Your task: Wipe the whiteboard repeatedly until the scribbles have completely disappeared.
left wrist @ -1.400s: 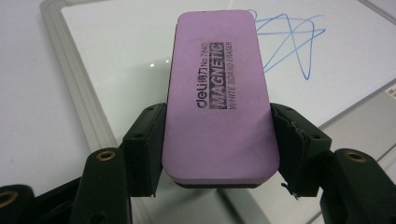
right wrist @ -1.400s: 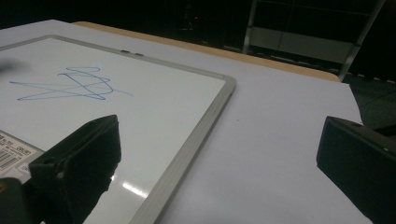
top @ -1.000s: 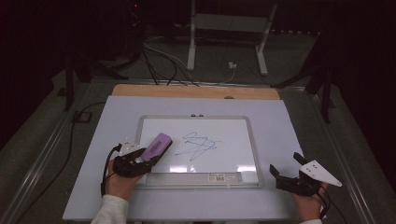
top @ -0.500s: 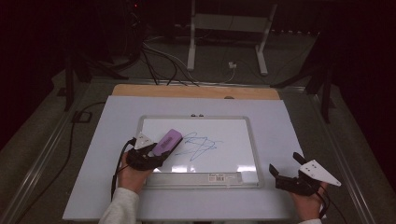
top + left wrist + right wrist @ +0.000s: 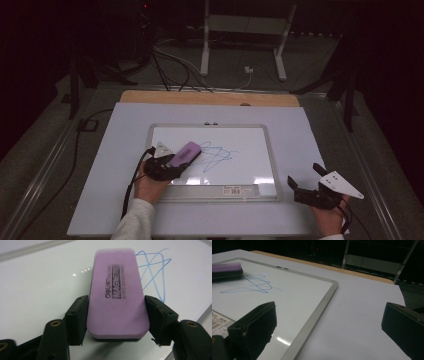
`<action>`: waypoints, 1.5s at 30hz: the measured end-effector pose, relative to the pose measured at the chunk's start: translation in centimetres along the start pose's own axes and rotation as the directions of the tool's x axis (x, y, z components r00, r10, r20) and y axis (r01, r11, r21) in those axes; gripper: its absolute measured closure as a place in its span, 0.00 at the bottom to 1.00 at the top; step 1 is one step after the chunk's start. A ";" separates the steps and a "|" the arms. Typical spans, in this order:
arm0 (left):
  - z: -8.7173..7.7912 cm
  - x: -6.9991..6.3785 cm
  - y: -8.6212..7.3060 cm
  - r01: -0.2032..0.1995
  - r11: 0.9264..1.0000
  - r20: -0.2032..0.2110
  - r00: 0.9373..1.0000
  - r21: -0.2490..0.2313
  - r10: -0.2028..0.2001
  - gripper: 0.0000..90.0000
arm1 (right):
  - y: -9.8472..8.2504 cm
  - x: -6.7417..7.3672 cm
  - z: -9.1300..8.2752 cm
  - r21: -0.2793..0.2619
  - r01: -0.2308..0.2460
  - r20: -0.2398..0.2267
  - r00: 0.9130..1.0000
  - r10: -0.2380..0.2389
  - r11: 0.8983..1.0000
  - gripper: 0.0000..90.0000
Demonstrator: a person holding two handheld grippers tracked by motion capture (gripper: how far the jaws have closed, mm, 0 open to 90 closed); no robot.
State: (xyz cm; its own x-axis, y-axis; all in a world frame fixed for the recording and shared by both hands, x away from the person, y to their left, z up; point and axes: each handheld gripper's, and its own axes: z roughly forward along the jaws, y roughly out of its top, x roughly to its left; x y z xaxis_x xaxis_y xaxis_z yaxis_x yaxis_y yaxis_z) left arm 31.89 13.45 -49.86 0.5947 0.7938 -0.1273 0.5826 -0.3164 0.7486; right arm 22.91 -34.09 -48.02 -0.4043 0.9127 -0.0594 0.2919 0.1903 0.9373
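left hand-held gripper point(image 5: 172, 162): clamped on purple eraser point(image 5: 117, 292), jaws just eased | beside: blue scribble point(image 5: 217, 156) on whiteboard point(image 5: 250, 137) | right hand-held gripper point(image 5: 306, 181): wide, empty, over tabletop point(image 5: 120, 150)

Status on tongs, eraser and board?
Left tongs shut on purple eraser, its front at the blue scribble on the whiteboard. Right tongs open, off the board's corner. Nothing in the way.
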 end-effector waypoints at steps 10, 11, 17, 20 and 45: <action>1.5 -0.3 1.2 0.036 0.999 0.035 0.999 -0.006 -0.035 0.30 | 0.0 0.0 0.0 0.002 -0.002 -0.002 1.000 0.002 1.000 0.01; 1.7 -0.3 1.2 0.034 0.999 0.034 0.999 0.000 -0.034 0.30 | 0.0 0.0 0.0 0.002 -0.002 -0.002 1.000 0.002 1.000 0.01; 2.6 -0.4 1.2 0.034 0.999 0.031 0.999 0.025 -0.035 0.39 | 0.0 -0.2 0.0 0.002 -0.004 0.000 1.000 0.004 1.000 0.01; 2.8 -0.5 1.1 0.030 0.999 0.031 0.999 0.032 -0.031 0.44 | 0.0 -0.1 0.0 0.002 -0.003 0.000 1.000 0.003 1.000 0.01; 2.5 -1.7 1.6 0.005 0.996 -0.012 1.000 0.090 -0.004 0.46 | 0.0 -0.1 0.0 0.004 -0.002 0.001 1.000 0.002 1.000 0.01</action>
State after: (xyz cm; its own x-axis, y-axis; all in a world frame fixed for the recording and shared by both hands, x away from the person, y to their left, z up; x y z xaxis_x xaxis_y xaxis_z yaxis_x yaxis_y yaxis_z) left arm 33.20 10.31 -50.12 0.5855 0.8013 -0.1229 0.6332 -0.3575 0.6864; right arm 22.96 -34.16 -48.08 -0.4031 0.9133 -0.0579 0.2958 0.1899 0.9362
